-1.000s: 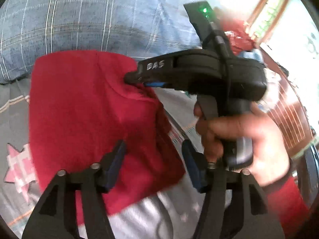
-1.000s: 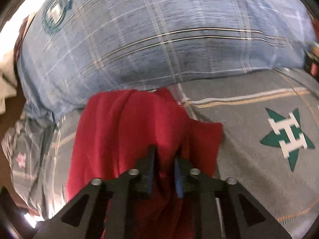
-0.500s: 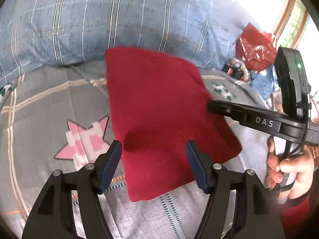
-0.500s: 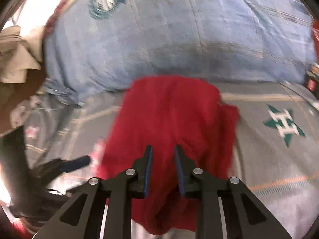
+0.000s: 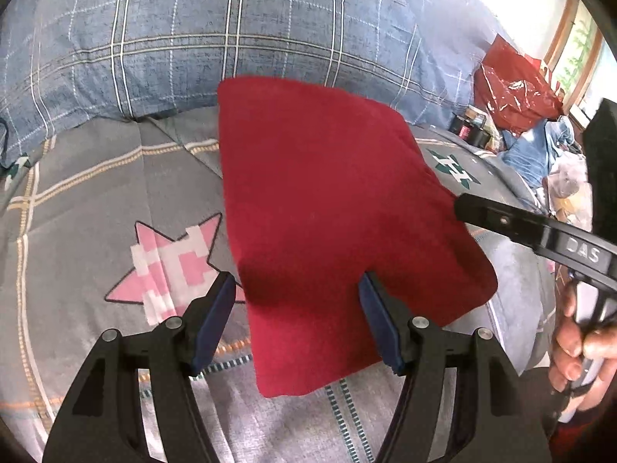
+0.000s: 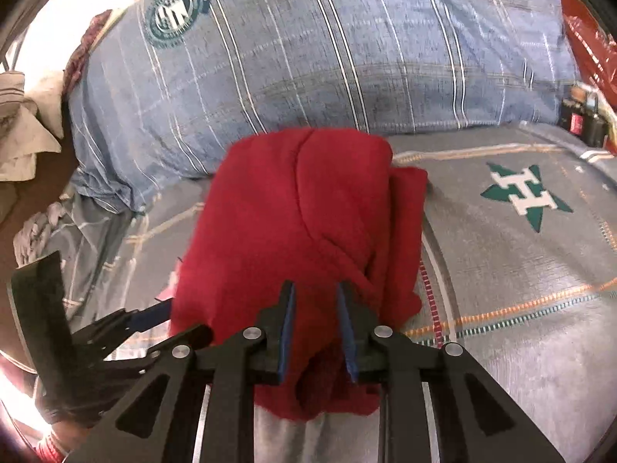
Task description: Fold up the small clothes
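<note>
A small red garment [image 5: 327, 208] lies folded on the grey bedspread [image 5: 96, 208]. My left gripper [image 5: 299, 308] is open and empty, its jaws wide apart just above the garment's near part. My right gripper [image 6: 316, 308] is shut on the garment [image 6: 293, 208], pinching a fold of red cloth near its right edge; it also shows in the left wrist view [image 5: 459, 202], reaching in from the right to that edge. The left gripper shows in the right wrist view [image 6: 158, 312], at the garment's left side.
A large blue plaid pillow [image 5: 193, 31] lies right behind the garment. A red plastic bag [image 5: 513, 92] and small items sit at the far right. A pink star [image 5: 173, 262] and a green star [image 6: 524, 193] are printed on the bedspread.
The garment has been laid down flat on the bedspread. My left gripper has pulled back and stayed open. My right gripper has swung to the garment's right edge, still holding cloth.
</note>
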Available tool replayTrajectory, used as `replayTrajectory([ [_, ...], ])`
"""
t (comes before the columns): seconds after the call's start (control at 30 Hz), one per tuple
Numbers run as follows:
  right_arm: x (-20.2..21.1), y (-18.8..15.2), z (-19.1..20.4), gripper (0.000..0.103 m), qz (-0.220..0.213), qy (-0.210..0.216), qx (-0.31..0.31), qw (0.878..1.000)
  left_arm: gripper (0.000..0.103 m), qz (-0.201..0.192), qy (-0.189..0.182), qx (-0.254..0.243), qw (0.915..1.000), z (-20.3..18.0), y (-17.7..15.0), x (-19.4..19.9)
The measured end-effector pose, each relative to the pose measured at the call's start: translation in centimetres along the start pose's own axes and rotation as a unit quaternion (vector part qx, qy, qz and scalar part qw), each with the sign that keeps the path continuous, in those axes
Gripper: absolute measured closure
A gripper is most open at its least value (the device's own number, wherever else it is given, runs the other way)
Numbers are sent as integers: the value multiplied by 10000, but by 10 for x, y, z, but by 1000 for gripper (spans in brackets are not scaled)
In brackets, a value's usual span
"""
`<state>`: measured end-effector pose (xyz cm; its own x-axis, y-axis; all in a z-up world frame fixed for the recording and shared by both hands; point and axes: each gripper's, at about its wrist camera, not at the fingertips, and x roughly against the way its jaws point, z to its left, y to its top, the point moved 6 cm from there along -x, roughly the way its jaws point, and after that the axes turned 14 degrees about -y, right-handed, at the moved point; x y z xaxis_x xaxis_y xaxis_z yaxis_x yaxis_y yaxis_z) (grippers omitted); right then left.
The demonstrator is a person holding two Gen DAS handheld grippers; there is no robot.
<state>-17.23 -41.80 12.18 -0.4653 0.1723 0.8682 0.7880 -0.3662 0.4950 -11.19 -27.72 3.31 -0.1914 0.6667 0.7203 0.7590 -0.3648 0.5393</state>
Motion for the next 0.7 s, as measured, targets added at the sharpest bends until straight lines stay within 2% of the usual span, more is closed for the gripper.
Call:
replayTrajectory([
  [0.1, 2, 0, 0, 65, -70, -205, 82, 9997, 37, -29, 25, 36, 10000, 1, 2, -1],
  [0.3, -28, -10, -11, 66, 239, -407, 8, 9989, 36, 2, 3, 81, 10000, 3, 4, -6],
  [0.4, -34, -12, -17, 67, 302, -236, -141, 9992, 34, 11, -244, 203, 9995, 8, 7, -7],
  [0.47, -28, -9, -22, 65, 268, -57, -277, 9992, 29, -63, -435, 328, 9985, 13, 11, -5],
  [0.5, -25, -5, -29, 59, 218, 33, -431, 9988, 24, -129, -523, 413, 9977, 17, 15, -4],
  [0.53, -23, -1, -35, 44, 150, 54, -580, 9982, 20, -203, -620, 513, 9965, 22, 19, -2],
  [0.57, -22, 4, -44, 34, 46, 48, -795, 9968, 20, -247, -685, 590, 9956, 26, 22, -1],
  [0.6, -21, 9, -51, 17, -59, 78, -996, 9950, 20, -271, -765, 685, 9943, 30, 26, -1],
  [0.63, -21, 13, -61, 11, -197, 200, -1265, 9916, 19, -259, -863, 783, 9929, 34, 30, -3],
  [0.7, -28, 19, -67, 10, -138, 581, -1533, 9864, 19, -179, -1069, 910, 9899, 39, 33, -8],
])
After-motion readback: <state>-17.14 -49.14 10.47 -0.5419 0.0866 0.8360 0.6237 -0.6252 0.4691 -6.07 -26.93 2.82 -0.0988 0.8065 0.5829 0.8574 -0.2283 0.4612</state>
